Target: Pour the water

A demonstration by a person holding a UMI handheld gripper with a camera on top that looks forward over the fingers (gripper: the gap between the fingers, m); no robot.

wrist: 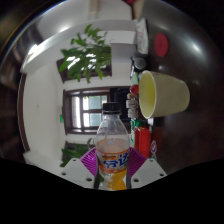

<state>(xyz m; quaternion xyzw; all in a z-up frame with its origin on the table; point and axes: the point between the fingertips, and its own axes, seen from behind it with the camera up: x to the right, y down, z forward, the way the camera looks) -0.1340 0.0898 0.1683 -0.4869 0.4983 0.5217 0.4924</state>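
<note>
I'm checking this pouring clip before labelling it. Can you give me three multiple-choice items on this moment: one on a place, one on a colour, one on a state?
1. Where is the bottle?
A. Between the gripper fingers
B. Far beyond them
C. Lying beside the plant

2. What colour is the cup?
A. Blue
B. Pale yellow
C. Black

3. How does the cup sit?
A. Upright
B. Upside down
C. Tipped, its mouth turned sideways toward the bottle

Key: 1 A, the pink pads flank the bottle's lower body. 2 B, its wall and inside are pale yellow. 3 C, its round opening faces sideways above the bottle's cap.
</note>
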